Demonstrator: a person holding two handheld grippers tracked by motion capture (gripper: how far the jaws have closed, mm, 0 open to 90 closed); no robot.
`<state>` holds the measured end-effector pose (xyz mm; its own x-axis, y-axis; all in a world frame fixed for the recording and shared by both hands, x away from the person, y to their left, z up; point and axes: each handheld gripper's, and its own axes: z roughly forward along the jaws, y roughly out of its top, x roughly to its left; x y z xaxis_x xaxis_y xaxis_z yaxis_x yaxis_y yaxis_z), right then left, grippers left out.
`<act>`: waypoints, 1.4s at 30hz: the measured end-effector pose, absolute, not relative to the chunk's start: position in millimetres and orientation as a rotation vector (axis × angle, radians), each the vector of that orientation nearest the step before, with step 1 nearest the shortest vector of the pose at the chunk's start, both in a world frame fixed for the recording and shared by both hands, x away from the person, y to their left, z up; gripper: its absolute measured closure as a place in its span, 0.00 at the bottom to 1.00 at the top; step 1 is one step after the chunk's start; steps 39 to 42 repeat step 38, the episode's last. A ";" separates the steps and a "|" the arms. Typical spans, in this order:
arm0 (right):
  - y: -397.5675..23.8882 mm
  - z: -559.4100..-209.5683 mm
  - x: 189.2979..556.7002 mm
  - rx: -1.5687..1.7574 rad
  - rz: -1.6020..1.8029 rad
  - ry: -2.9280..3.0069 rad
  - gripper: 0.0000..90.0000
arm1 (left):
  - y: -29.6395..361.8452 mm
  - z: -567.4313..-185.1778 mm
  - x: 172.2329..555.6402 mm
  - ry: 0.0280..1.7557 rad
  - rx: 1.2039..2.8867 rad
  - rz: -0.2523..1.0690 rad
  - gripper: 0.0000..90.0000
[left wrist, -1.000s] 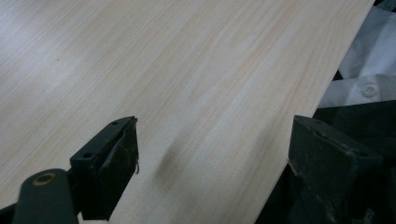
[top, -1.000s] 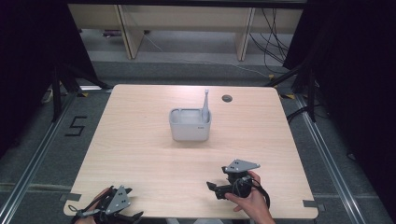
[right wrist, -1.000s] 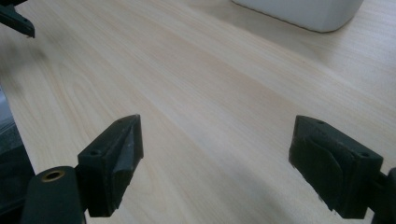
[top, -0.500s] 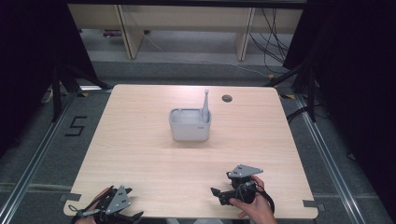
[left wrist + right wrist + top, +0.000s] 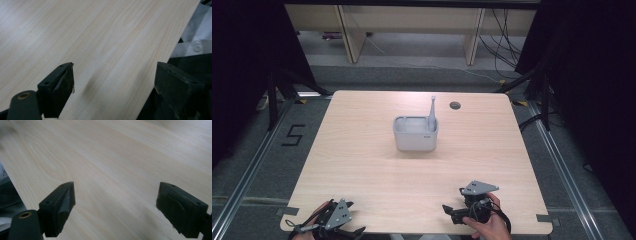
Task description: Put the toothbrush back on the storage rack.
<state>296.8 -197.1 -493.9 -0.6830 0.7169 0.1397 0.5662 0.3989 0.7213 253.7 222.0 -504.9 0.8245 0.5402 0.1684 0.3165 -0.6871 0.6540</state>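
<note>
Grey holder (image 5: 415, 134) with upright toothbrush (image 5: 432, 114) sits well ahead; right gripper (image 5: 451, 212) is nearer than left gripper (image 5: 354, 231), both wide open, empty.

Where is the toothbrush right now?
In the high view, the toothbrush stands upright in the right end of the grey holder mid-table, near the round hole.

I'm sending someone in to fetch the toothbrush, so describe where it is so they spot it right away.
Look at the wooden table; a grey box sits alone near its middle, slightly toward the far edge. The toothbrush stands upright in the right end of that box, head up. It is the one thin grey stick rising above the box's rim.
</note>
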 end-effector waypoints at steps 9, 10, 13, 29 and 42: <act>-201.9 -497.5 296.3 1.108 1.166 2.477 0.18 | 222.1 -504.7 253.4 0.612 2.381 0.466 0.18; -200.9 -497.2 293.5 1.157 1.159 2.458 0.18 | 222.6 -504.2 253.8 0.604 2.392 0.468 0.18; -201.5 -498.6 296.1 1.098 1.167 2.496 0.18 | 222.5 -503.9 253.8 0.606 2.386 0.470 0.18; -199.0 -497.8 292.9 1.136 1.139 2.472 0.18 | 222.6 -503.7 254.0 0.603 2.390 0.472 0.18; -199.8 -497.8 294.1 1.119 1.127 2.470 0.18 | 222.5 -503.8 253.9 0.603 2.391 0.472 0.18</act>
